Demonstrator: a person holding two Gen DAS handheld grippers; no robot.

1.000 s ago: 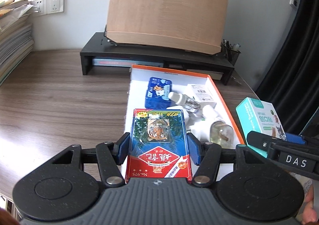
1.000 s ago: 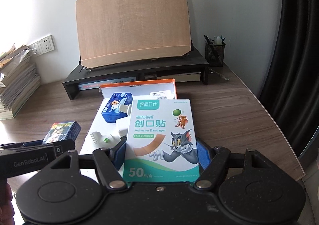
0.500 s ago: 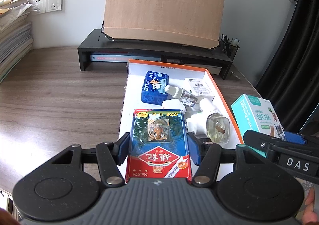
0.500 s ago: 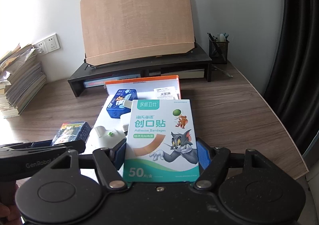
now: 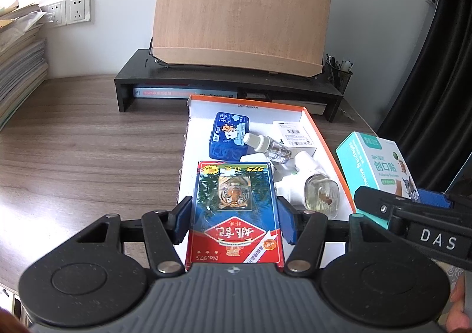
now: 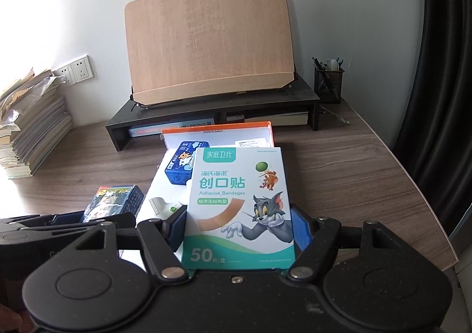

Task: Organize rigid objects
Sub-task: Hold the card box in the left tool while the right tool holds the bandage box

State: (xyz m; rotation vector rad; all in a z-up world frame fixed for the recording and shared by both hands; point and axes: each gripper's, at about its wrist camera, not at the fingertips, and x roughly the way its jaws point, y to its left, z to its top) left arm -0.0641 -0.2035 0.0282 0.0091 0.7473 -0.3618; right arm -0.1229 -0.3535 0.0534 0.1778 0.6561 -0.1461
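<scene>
My left gripper (image 5: 234, 204) is shut on a red and blue playing-card box (image 5: 234, 223) with a tiger picture, held over the near end of a white tray with an orange rim (image 5: 321, 138). My right gripper (image 6: 239, 225) is shut on a white and teal adhesive bandage box (image 6: 236, 185) with a cartoon cat, raised at the tray's right side. The left wrist view shows that bandage box (image 5: 374, 167) beyond the tray's right rim. In the tray lie a blue tin (image 5: 230, 135), a small clear bottle (image 5: 268, 148), a white carton (image 5: 293, 133) and a white plug-in unit with amber liquid (image 5: 320, 195).
Behind the tray a black desk riser (image 5: 224, 82) carries a leaning wooden board (image 5: 239, 14). A tall stack of books and papers (image 6: 32, 138) fills the far left. A mesh pen holder (image 6: 327, 85) stands at the back right, near a black curtain (image 6: 442, 67) and the desk's curved edge.
Both boxes stay gripped the same way. The right wrist view has drifted a little, and the left one hardly at all.
</scene>
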